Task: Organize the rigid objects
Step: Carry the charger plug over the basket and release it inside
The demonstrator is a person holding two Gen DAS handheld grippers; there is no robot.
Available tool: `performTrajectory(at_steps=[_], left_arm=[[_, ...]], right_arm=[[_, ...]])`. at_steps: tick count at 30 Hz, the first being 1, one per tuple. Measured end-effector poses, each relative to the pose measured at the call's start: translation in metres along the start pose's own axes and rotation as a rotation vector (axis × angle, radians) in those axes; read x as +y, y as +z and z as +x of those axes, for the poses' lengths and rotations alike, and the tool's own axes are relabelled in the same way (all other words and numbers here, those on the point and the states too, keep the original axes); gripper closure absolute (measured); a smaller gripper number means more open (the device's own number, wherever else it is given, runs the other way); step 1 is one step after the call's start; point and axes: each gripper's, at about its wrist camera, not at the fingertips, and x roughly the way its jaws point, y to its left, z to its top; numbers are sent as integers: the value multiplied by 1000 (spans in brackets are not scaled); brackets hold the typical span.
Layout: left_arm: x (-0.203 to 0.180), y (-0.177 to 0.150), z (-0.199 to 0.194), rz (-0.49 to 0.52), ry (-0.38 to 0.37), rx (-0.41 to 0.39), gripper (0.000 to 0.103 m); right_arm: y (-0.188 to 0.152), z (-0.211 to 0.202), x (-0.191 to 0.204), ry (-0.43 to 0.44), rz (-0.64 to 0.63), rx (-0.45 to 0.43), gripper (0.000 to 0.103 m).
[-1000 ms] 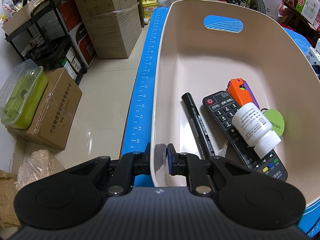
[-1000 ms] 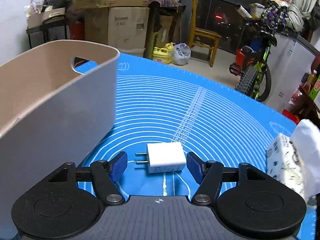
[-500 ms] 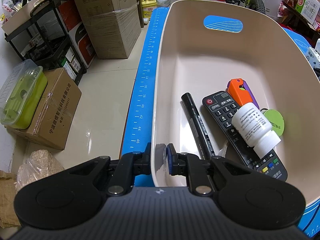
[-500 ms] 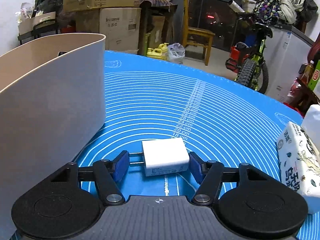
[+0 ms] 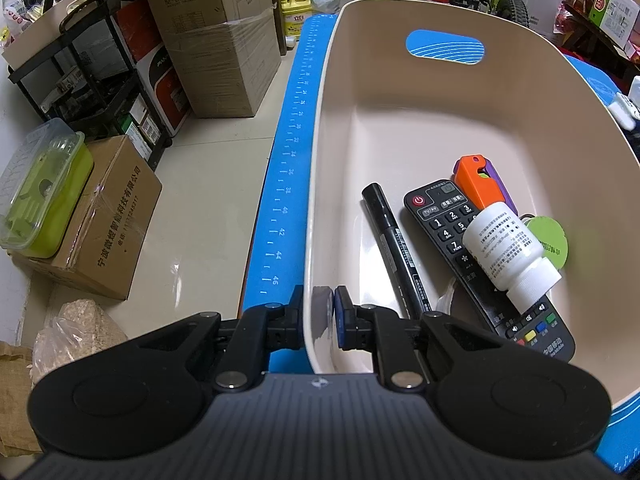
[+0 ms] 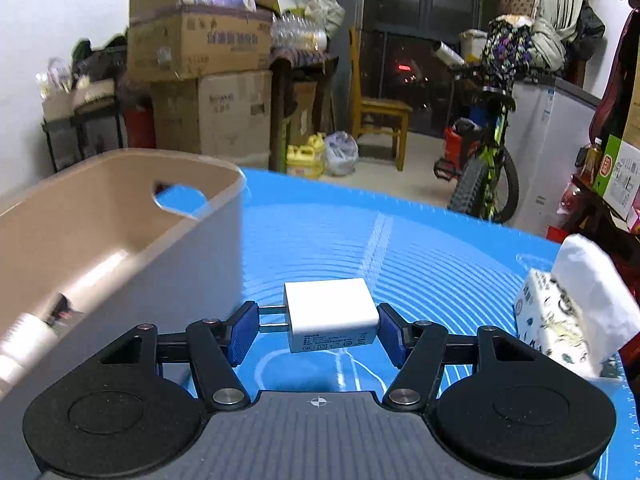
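Your left gripper (image 5: 318,316) clamps beige bin (image 5: 400,92) wall; your right gripper (image 6: 313,330) pinches white charger (image 6: 330,314) above blue mat (image 6: 420,240).

The left gripper (image 5: 319,316) is held with its jaws closed on a thin wall; the right gripper (image 6: 316,330) is clamped around a held block.

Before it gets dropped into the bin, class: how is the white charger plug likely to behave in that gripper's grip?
The white charger looks like a stiff plastic block, so it should not deform. The right gripper presses one pad on its thin prongs, so it may pivot. Its glossy shell could slip.
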Motion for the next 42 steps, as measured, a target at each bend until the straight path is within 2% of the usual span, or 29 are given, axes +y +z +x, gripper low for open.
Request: performTrajectory(at_steps=[10, 14, 21, 26, 30, 38, 42], left_arm=[[-2, -3, 0, 3, 7, 1, 86], [-4, -3, 0, 6, 10, 2, 87], [-4, -2, -1, 8, 12, 1, 87], [-3, -2, -2, 8, 15, 2, 87], [-3, -2, -3, 13, 20, 2, 87], [-4, -1, -6, 12, 25, -3, 87], [-5, 0, -8, 7, 25, -10, 86]], right_arm=[[25, -61, 28, 93, 63, -83, 36], [32, -67, 60, 138, 9, -84, 36], [27, -60, 110, 192, -99, 13, 36], [17, -48, 132, 217, -142, 117, 36], [9, -45, 148, 226, -204, 153, 36], [7, -48, 153, 230, -242, 135, 33], [10, -53, 146, 251, -208, 140, 30]])
